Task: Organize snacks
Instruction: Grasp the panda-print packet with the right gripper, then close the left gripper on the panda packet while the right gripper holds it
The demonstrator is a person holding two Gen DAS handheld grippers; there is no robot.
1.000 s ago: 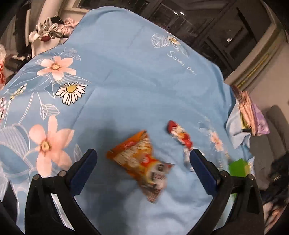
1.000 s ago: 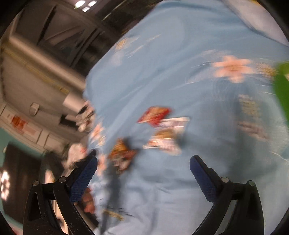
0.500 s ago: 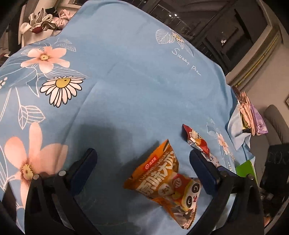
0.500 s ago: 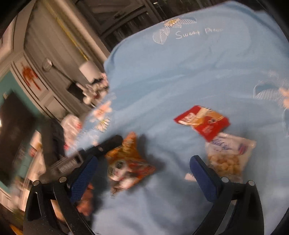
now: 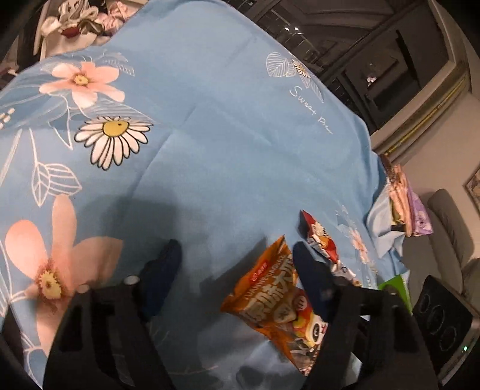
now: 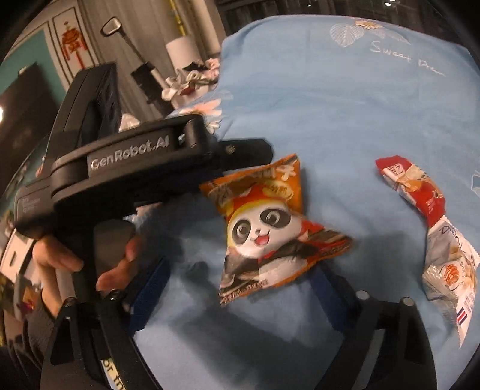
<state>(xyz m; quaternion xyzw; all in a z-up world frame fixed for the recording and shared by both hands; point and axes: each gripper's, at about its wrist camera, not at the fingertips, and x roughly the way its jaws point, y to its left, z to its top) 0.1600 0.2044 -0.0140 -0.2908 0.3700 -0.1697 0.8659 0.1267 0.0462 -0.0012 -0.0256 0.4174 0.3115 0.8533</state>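
An orange panda snack bag (image 5: 270, 297) (image 6: 264, 225) lies on the blue floral cloth (image 5: 240, 135) (image 6: 330, 105). My left gripper (image 5: 237, 270) is closing; its right finger (image 5: 312, 279) overlaps the bag's top edge, while the left finger rests on bare cloth, well clear of the bag. In the right wrist view the left gripper's body (image 6: 135, 168), held by a hand (image 6: 60, 255), reaches the bag's upper corner. My right gripper (image 6: 240, 288) is closing too, with the bag's lower end just ahead between its fingers, untouched. A red packet (image 5: 318, 237) (image 6: 411, 186) and a pale packet (image 6: 450, 270) lie to the right.
Several pouches (image 5: 402, 198) are piled at the cloth's right edge. A green box (image 5: 396, 285) and a dark device (image 5: 441, 315) sit near it. White clutter (image 5: 75, 21) lies beyond the far left edge. A white roll (image 6: 183, 48) stands behind the table.
Both grippers have closed in on the orange bag, which now looks larger. The left jaws have narrowed markedly, the right ones slightly. The right view has rolled and now shows the left gripper.
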